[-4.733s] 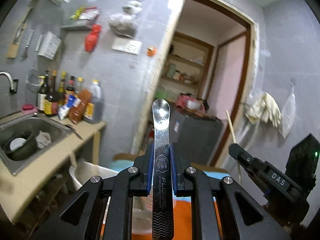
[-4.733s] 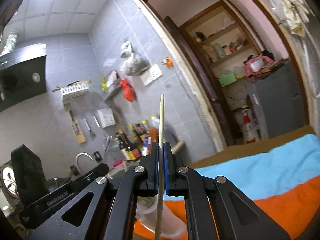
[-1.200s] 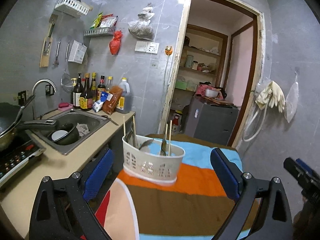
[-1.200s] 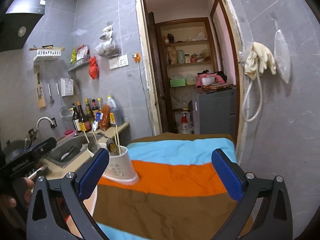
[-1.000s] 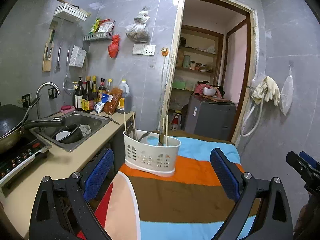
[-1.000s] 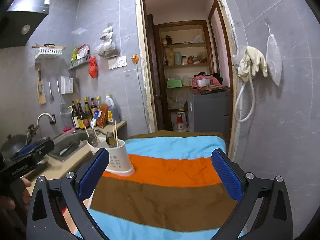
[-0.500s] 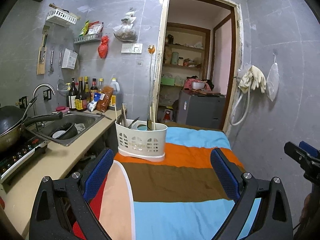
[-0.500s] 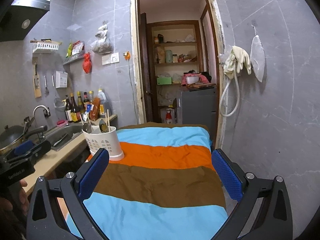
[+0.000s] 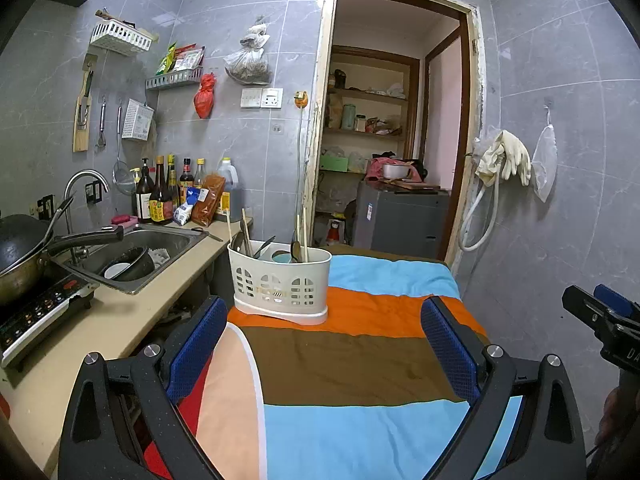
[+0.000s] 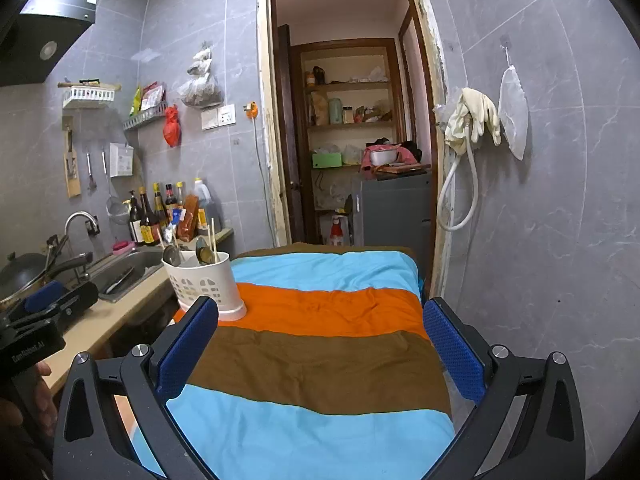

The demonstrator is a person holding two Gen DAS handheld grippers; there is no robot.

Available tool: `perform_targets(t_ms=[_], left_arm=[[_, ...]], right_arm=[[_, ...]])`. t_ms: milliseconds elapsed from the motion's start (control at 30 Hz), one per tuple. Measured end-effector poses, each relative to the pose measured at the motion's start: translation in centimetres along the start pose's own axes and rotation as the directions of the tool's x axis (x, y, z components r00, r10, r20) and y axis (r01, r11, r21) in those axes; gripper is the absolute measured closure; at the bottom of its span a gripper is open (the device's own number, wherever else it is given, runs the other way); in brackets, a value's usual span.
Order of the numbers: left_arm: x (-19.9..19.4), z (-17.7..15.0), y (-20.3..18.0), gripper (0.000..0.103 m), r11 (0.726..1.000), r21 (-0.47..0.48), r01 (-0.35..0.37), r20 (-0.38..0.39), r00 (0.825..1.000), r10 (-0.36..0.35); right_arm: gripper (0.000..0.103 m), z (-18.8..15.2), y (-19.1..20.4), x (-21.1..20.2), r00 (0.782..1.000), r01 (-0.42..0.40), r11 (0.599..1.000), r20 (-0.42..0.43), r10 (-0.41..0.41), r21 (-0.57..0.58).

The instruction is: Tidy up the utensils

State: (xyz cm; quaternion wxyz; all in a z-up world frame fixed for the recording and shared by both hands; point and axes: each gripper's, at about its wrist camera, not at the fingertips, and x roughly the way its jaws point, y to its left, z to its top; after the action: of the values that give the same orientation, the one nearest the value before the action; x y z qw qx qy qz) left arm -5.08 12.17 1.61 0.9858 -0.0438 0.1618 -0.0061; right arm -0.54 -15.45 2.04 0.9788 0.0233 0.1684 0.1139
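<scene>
A white slotted utensil holder (image 9: 280, 284) stands on the orange stripe of a striped cloth (image 9: 352, 360). It holds spoons and chopsticks (image 9: 302, 234) upright in its compartments. It also shows in the right wrist view (image 10: 204, 280) at the cloth's left edge. My left gripper (image 9: 324, 344) is open and empty, well back from the holder. My right gripper (image 10: 320, 348) is open and empty, over the brown stripe, to the right of the holder.
A beige counter (image 9: 120, 312) with a steel sink (image 9: 132, 252), a wok (image 9: 20, 248) and sauce bottles (image 9: 160, 196) runs along the left. A doorway (image 9: 392, 140) and grey cabinet (image 9: 400, 220) lie behind. A tiled wall (image 10: 540, 220) closes the right.
Earlier my left gripper held a steel spoon and my right a chopstick; both are now open and empty. Both grippers have drawn back from the holder over the last second.
</scene>
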Motion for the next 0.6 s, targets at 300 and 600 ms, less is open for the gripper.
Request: perform_targets(t_ms=[300,600], left_arm=[[0.0,0.0,0.1,0.008,1.0,0.0,0.0,-0.001,1.0,0.0],[0.5,0.1,0.1,0.008,1.0,-0.002,-0.004,-0.001,1.0,0.004]], right_arm=[[0.0,-0.2,0.1,0.4,1.0,-0.008,1.0,-0.011,0.008,-0.001],[0.0,-0.2,0.1,1.1,1.0,-0.015,1.0,-0.02,0.015,-0.002]])
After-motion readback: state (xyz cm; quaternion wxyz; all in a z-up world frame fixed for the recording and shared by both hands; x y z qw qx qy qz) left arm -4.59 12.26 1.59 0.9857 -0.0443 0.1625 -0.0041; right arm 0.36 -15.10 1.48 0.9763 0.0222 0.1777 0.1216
